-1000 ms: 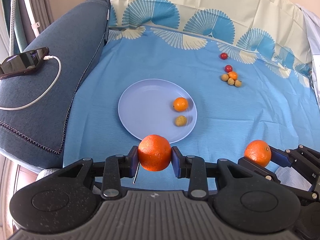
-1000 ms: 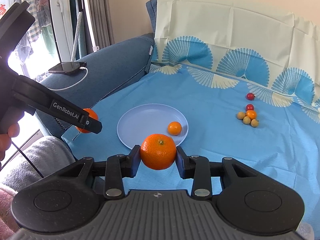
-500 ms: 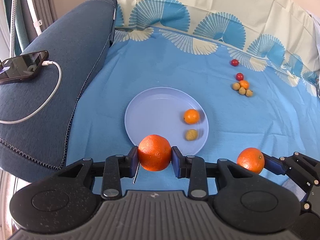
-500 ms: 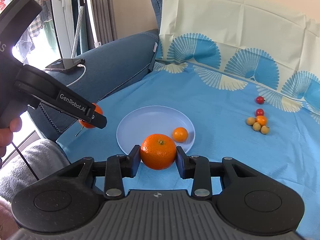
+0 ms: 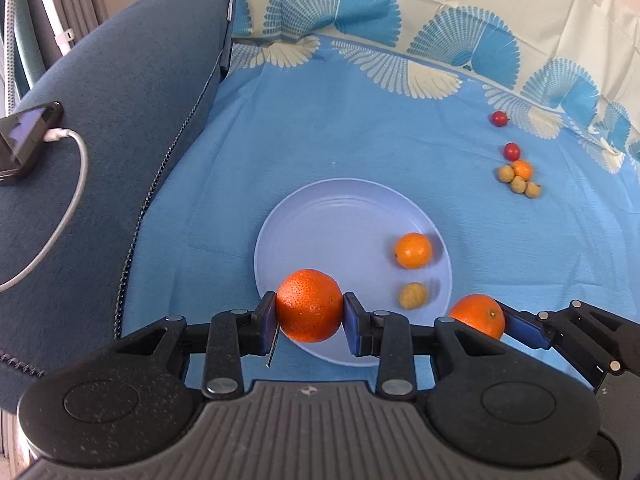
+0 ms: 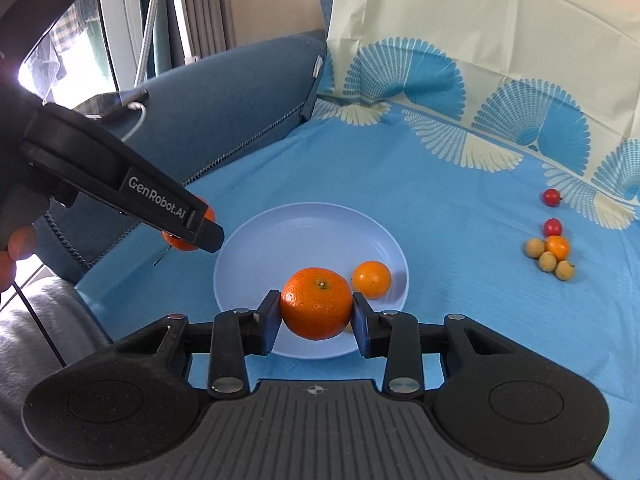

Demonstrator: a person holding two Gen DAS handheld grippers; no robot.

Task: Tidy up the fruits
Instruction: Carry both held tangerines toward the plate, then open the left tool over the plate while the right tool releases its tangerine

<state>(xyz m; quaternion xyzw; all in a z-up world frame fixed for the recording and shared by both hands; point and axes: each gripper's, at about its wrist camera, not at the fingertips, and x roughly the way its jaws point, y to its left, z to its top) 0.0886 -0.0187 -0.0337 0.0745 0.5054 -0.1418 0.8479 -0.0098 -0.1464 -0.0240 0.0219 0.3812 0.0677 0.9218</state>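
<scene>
Oranges (image 5: 310, 305) (image 6: 316, 303), round, pitted, gripped over smooth plate (image 5: 320, 216), perhaps plastic

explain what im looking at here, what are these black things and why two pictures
They are handheld tongs, one in each of a person's hands, each with its own camera looking along its fingers; hence two pictures. The left tongs grip an orange; the right tongs grip another orange. Each view also catches the other tongs. Both hang over a plate on a blue cloth, which holds a small orange and a tan fruit. More small fruits lie on the cloth to the right.
</scene>
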